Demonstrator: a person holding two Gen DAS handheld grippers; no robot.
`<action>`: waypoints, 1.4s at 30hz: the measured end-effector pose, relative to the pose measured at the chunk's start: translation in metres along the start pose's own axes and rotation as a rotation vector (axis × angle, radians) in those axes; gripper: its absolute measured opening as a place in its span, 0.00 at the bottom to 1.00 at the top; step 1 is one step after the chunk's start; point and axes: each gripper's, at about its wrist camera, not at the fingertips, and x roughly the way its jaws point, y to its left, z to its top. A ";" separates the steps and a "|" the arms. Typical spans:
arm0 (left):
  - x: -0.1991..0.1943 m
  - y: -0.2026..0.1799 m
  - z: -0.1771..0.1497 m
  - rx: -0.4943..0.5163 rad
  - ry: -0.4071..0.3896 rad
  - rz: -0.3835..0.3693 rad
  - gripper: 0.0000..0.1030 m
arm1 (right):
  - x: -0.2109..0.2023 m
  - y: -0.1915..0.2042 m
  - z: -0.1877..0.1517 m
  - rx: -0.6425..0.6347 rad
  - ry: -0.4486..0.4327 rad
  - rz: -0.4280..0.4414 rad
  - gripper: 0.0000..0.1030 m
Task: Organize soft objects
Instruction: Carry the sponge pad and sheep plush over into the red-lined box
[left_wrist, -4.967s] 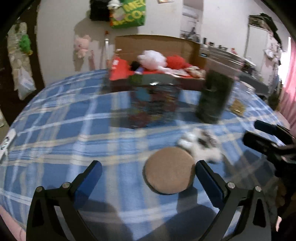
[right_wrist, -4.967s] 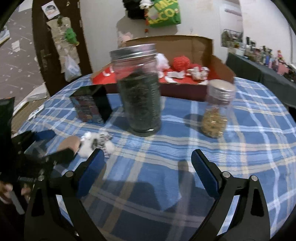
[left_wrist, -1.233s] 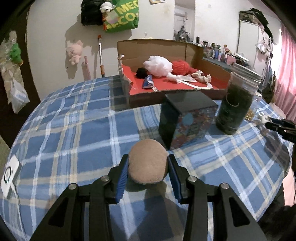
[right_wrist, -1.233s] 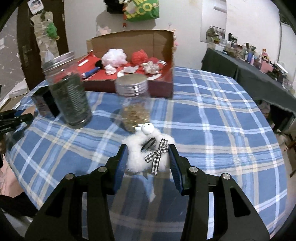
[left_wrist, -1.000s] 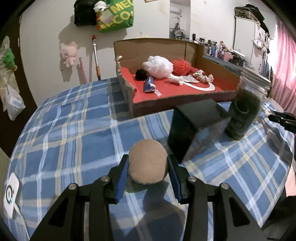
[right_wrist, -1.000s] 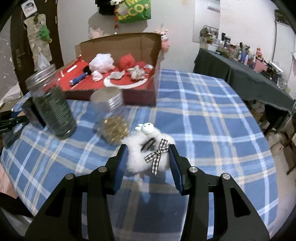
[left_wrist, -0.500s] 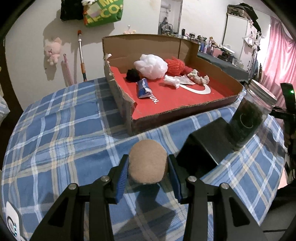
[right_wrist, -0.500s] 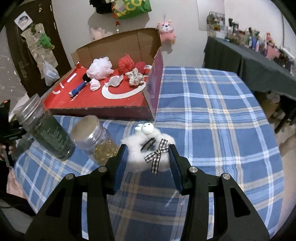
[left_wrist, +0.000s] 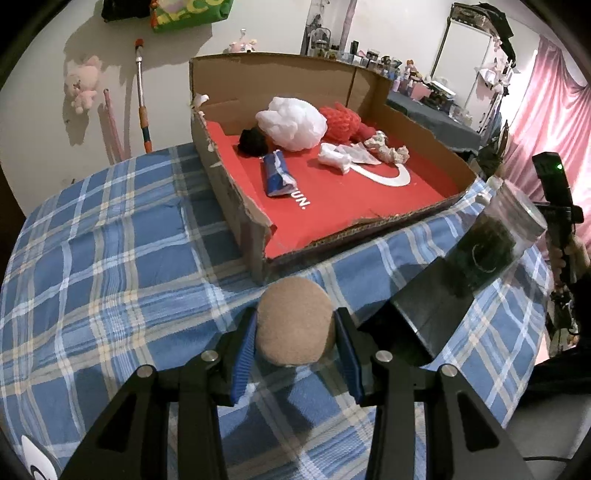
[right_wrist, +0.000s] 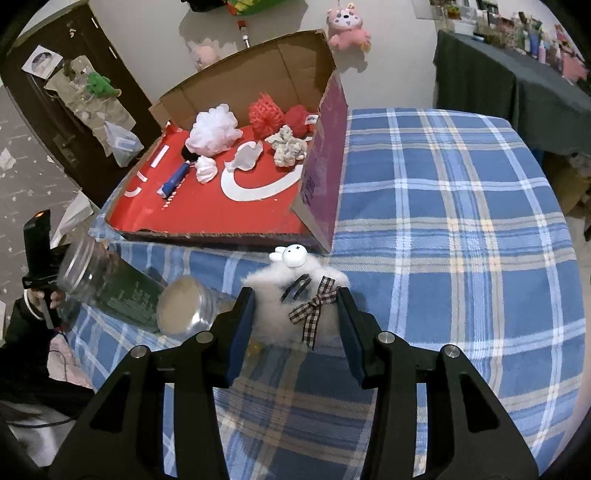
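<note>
My left gripper (left_wrist: 295, 338) is shut on a tan round soft pad (left_wrist: 295, 325) and holds it above the blue plaid table, just short of the near wall of the cardboard box (left_wrist: 236, 206). The box has a red floor with several soft things in it: a white puff (left_wrist: 293, 123), a red knit ball (left_wrist: 341, 123). My right gripper (right_wrist: 295, 317) is shut on a white fluffy toy with a checked bow (right_wrist: 295, 299), held above the table near the front corner of the cardboard box (right_wrist: 321, 155).
A dark-filled glass jar (left_wrist: 491, 247) and a black box (left_wrist: 428, 306) stand right of the left gripper. In the right wrist view the dark-filled jar (right_wrist: 107, 280) and a smaller jar (right_wrist: 184, 310) stand left of the gripper. The table edge (right_wrist: 565, 280) curves on the right.
Both grippers have risen and moved closer to the cardboard box, each still holding its soft object. The box now fills more of both views.
</note>
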 end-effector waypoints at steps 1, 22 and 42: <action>0.000 0.001 0.002 -0.003 0.002 -0.008 0.43 | 0.000 0.000 0.002 0.001 0.005 0.006 0.41; 0.001 -0.003 0.029 0.030 0.047 -0.057 0.43 | 0.014 0.016 0.033 0.007 0.129 0.110 0.41; 0.009 -0.052 0.081 0.148 0.000 -0.099 0.43 | 0.025 0.067 0.066 -0.143 0.082 0.133 0.41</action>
